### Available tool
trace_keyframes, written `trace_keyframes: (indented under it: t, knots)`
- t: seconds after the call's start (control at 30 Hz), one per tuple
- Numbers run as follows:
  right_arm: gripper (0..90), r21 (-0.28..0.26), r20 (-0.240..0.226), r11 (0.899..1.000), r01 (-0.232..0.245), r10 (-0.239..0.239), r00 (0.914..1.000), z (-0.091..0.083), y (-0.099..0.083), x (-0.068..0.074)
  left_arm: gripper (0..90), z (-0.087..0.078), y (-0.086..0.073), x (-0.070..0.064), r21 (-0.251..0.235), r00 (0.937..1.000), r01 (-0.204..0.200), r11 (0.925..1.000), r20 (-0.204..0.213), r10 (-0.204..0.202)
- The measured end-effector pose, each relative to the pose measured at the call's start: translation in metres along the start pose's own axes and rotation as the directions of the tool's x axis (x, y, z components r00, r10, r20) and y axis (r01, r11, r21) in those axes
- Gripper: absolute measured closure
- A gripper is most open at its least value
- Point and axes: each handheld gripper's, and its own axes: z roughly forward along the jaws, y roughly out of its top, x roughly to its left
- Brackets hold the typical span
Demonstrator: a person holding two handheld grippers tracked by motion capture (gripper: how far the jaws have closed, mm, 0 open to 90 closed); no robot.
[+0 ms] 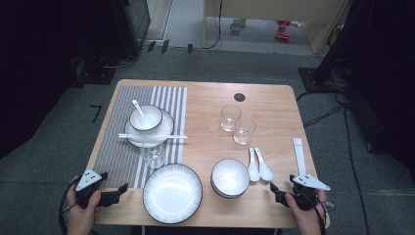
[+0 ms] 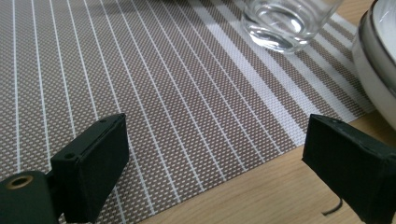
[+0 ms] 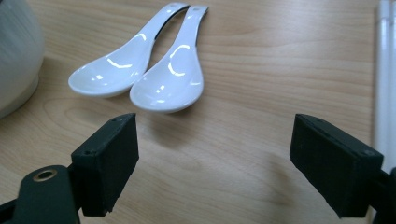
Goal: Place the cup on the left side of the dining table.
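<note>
My left gripper (image 1: pixel 119 193) rests at the table's front left corner, held by a hand. Its jaws stand wide open over the striped placemat (image 2: pixel 140 84) with nothing between them (image 2: pixel 217 135). A clear glass (image 2: pixel 285 23) stands ahead of it, and the rim of a large white plate (image 2: pixel 378 60) is at its right. At the front right corner, my right gripper (image 1: pixel 275 192) is also open and empty (image 3: pixel 212 126). It faces two white ceramic spoons (image 3: pixel 149 74) lying side by side on the wood. A white bowl (image 3: pixel 14 51) is at its left and white chopsticks (image 3: pixel 385 70) at its right.
On the placemat (image 1: pixel 115 142) a bowl with a spoon (image 1: pixel 145 117) sits on a plate, chopsticks (image 1: pixel 152 136) laid across it, and a glass (image 1: pixel 155 157) in front. A large plate (image 1: pixel 172 193) and stacked bowls (image 1: pixel 230 177) stand along the front edge. Two glasses (image 1: pixel 237 124) stand mid-table.
</note>
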Motion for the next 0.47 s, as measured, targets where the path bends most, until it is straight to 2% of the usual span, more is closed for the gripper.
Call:
trace_keyframes:
  t: [0.13, 0.47]
  knots:
    - [16.0, 0.022, -0.005, 1.0, 0.014, -0.014, 0.9999, 0.0064, -0.002, 0.0051, 7.4, 0.0008, -0.0003, 0.0004, 0.008, 1.0, 0.003, 1.0, 0.0, -0.003]
    - [16.1, 0.019, -0.002, 1.0, 0.012, -0.012, 0.9999, 0.0062, -0.0021, 0.0052, 7.4, 0.0018, -0.0002, 0.0005, 0.017, 1.0, 0.002, 0.9999, -0.004, -0.002]
